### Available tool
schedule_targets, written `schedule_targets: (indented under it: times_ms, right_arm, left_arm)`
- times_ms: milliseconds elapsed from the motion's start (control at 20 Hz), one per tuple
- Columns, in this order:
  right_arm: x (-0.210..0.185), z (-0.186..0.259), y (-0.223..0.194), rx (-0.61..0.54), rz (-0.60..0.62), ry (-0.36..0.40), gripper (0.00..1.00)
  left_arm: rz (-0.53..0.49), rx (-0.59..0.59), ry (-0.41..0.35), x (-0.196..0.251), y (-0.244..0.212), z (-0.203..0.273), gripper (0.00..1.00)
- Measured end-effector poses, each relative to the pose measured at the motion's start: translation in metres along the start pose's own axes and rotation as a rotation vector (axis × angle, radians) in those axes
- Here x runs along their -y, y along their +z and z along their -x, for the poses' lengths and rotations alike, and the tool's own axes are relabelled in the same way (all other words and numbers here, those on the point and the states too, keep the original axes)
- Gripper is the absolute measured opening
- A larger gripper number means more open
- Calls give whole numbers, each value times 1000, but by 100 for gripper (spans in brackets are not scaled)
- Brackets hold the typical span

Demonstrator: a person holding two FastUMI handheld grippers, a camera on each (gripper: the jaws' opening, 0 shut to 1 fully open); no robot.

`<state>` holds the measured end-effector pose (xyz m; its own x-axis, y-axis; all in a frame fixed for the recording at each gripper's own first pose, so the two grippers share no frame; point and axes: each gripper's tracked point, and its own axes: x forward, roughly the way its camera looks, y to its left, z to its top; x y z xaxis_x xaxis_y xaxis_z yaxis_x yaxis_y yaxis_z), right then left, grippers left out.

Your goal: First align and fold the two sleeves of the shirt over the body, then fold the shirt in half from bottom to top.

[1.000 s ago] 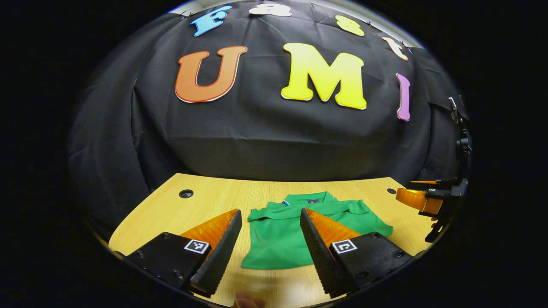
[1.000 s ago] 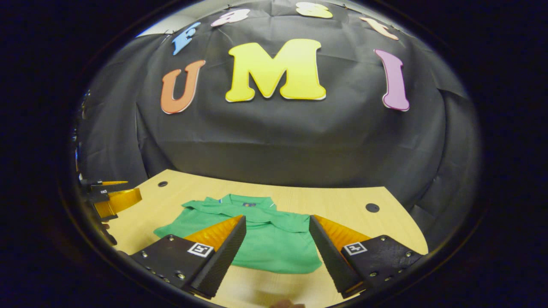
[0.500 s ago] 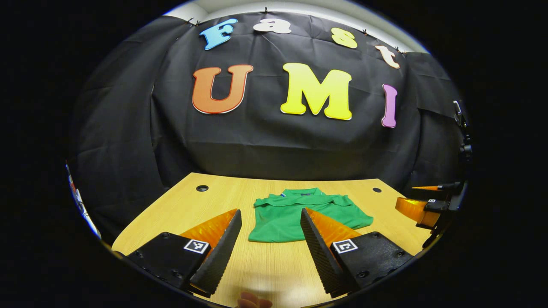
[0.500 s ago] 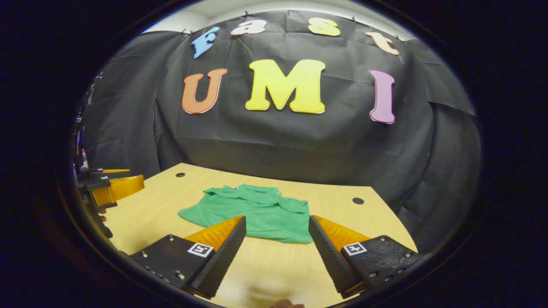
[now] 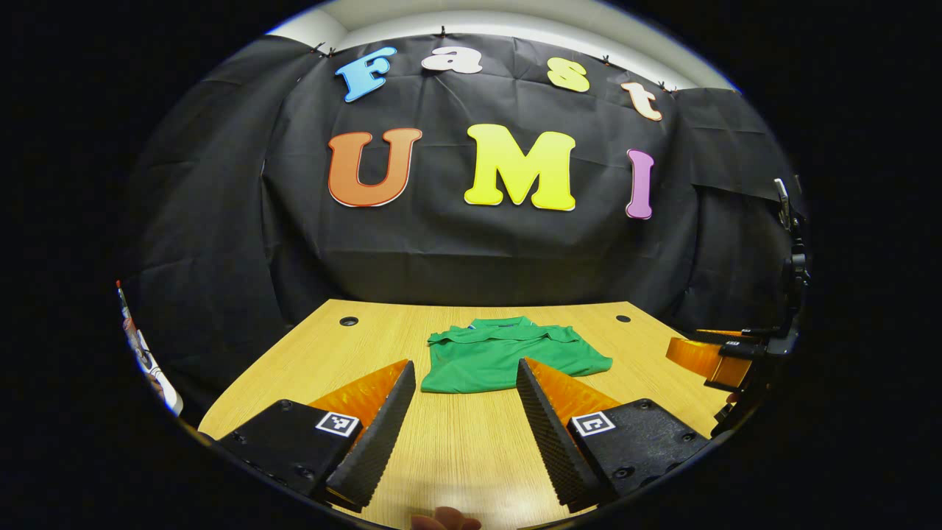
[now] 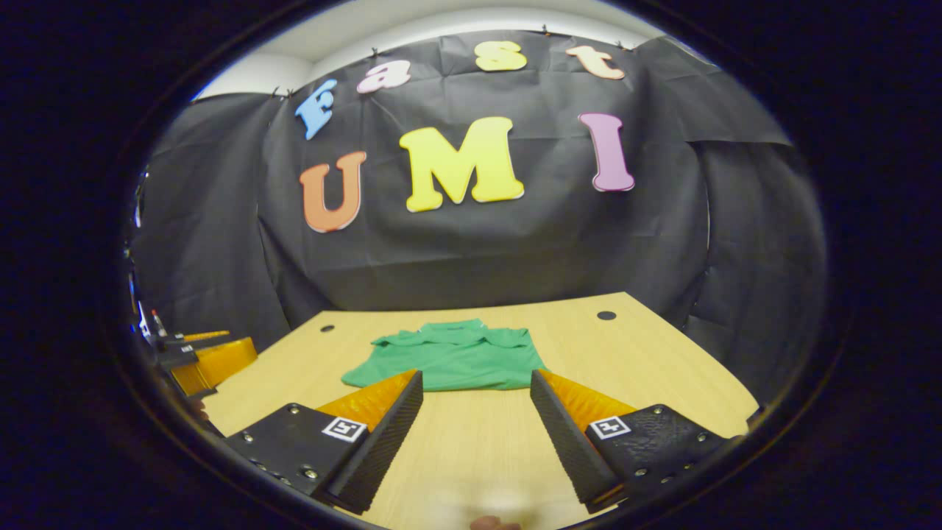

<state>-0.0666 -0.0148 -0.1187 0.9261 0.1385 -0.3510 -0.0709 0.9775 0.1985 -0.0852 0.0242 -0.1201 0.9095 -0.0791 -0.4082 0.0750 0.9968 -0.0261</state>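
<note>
A green polo shirt point(image 5: 508, 355) lies folded on the wooden table point(image 5: 346, 361), collar toward the far wall, as a compact rectangle. In the right gripper view the same shirt point(image 6: 452, 356) sits mid-table. My left gripper point(image 5: 465, 372) is open, held above the near part of the table, short of the shirt, with nothing between its fingers. My right gripper point(image 6: 476, 383) is open too, also back from the shirt's near edge. The right gripper point(image 5: 717, 357) shows at the right edge of the left gripper view, and the left gripper point(image 6: 199, 357) shows at the left edge of the right gripper view.
The table has small round cable holes at its far corners point(image 5: 348, 322) point(image 5: 623, 319) point(image 6: 606, 315). Black cloth walls the booth behind and beside the table. A fingertip point(image 5: 445, 521) shows at the bottom edge of the left gripper view. Bare wood lies between the grippers and the shirt.
Both grippers have drawn back toward the near edge and away from the shirt, which now looks smaller and farther off. Both stayed open. The shirt has not moved.
</note>
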Motion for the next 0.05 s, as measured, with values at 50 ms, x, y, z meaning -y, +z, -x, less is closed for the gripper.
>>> schedule_targets:
  times_ms: [50]
  right_arm:
    - [3, 7, 9, 59, 21, -13, 94]
  left_arm:
    - [-4, 9, 1, 1, -1, 8, 89]
